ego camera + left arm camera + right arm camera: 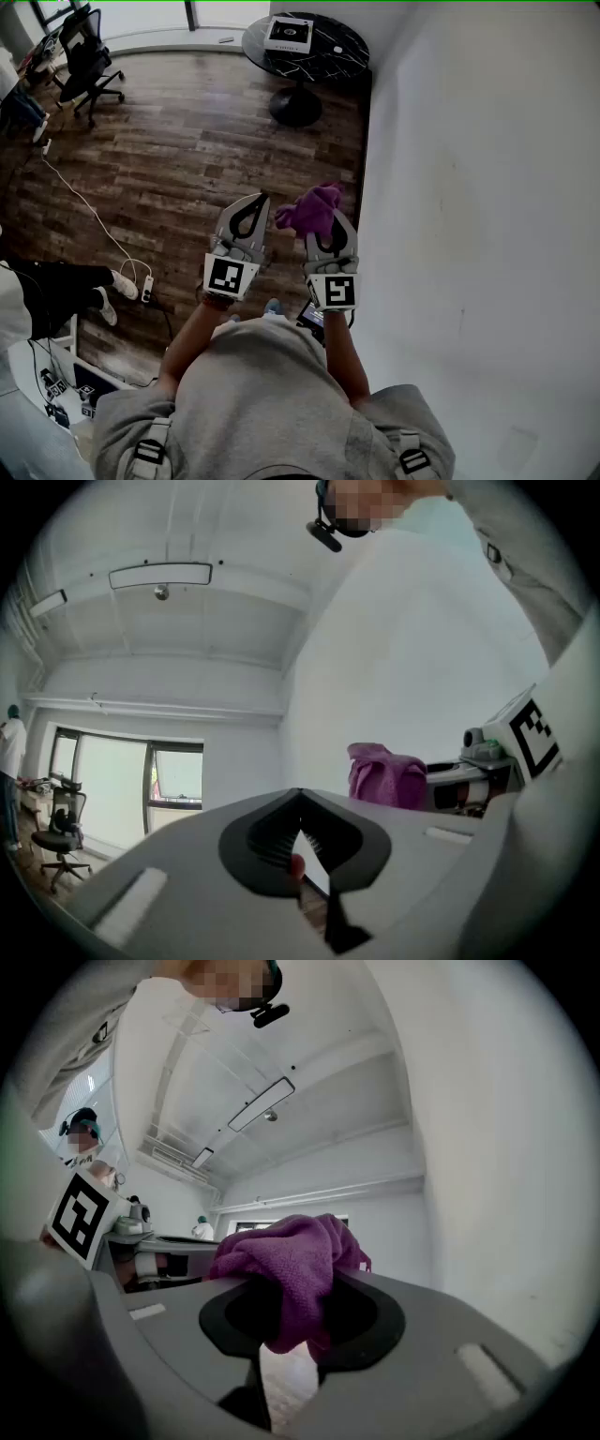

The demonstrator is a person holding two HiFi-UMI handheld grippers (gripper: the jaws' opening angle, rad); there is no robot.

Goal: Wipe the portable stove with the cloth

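- I have the cloth (286, 1265) pinched in my right gripper (292, 1330), jaws narrowly parted around the bunched fabric, carried level above the floor (187, 169), ready, I judge, for wiping.
- My left gripper (300, 841) is pressed together, empty, kept free beside it.
- No portable stove shows in any view.

The head view looks from above the person steeply down onto the wooden floor (187, 159) beside a white wall (469, 187), with the left gripper (260, 201) and the right gripper (324, 225) close below it. Each gripper view sits right behind its own jaws and faces slightly upward toward the ceiling (187, 621). All three share the purple cloth (312, 208), and each gripper view catches the other gripper at its edge.
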